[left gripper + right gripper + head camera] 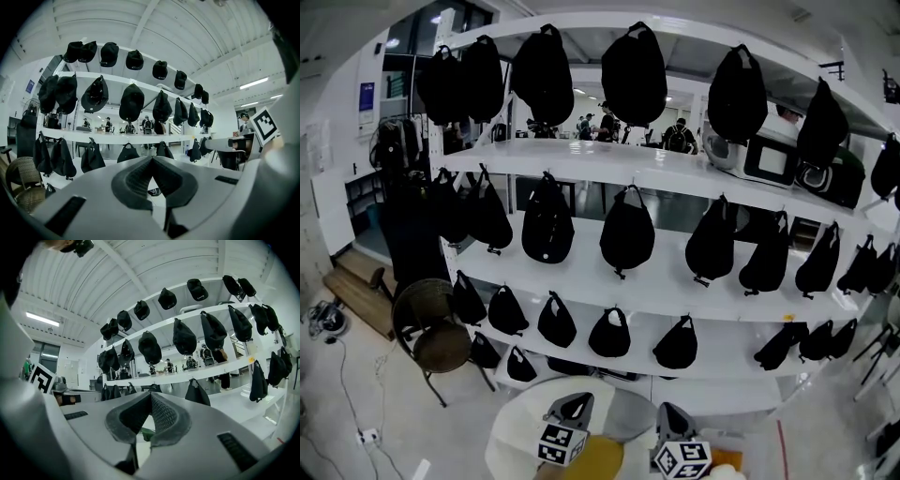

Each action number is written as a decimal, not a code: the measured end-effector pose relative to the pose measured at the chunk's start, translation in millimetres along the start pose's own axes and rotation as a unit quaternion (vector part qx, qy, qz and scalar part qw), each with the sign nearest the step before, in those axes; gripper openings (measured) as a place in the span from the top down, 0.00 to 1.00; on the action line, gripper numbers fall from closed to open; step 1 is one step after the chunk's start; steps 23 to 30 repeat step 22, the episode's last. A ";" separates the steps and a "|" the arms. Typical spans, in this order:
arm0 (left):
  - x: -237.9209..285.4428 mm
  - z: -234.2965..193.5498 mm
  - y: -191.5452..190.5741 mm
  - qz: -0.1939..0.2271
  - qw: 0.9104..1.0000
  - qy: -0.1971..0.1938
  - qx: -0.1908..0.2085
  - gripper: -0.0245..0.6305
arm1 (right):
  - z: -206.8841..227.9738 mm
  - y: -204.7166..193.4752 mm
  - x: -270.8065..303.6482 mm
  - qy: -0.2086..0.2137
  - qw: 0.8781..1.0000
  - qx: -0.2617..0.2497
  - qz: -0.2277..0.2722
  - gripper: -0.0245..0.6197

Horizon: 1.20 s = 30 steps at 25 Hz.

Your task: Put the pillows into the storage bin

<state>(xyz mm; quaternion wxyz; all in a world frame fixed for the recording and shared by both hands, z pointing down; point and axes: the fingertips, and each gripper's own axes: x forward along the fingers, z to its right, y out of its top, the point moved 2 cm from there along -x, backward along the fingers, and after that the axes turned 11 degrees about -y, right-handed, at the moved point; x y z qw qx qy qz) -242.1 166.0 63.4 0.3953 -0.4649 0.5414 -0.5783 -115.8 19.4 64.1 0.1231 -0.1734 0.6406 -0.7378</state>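
1. The shelf rack fills all three views, its boards hung with black bags. No storage bin shows on it or anywhere round it, and no thing that is plainly a pillow. So the stage of the task can't be judged: the scene fits pillows waiting out of frame as well as pillows already lying in a bin out of frame.
2. A round white worktop stands just in front of the rack's foot. The bottom edge of the head view cuts it off, so most of its top is hidden.
3. A wicker chair sits at the rack's left end; its seat looks bare, though it is dim.
4. The left gripper and right gripper are held side by side before the rack's lowest board, pointing at it. On each, the fingers are pressed together at the tips with nothing between them.
5. A yellow patch lies below the rack between the two grippers, and a pale patch lies beside the right one. Either may be a pillow, but both are cut off and too small to tell.
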 end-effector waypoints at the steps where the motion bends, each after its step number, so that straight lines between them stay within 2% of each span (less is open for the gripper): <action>1: -0.9 -1.0 -1.3 -0.001 1.000 0.001 -0.001 0.93 | -0.6 -0.6 -0.1 0.000 1.000 0.000 0.000 0.96; 8: -3.3 -7.7 -4.1 -0.002 1.000 0.003 -0.008 0.93 | -4.4 -1.7 -1.0 0.001 1.000 0.013 0.002 0.96; 30: 0.6 -8.8 -6.5 -0.007 1.000 0.001 -0.009 0.93 | -2.8 -7.6 3.6 0.007 1.000 0.007 -0.007 0.96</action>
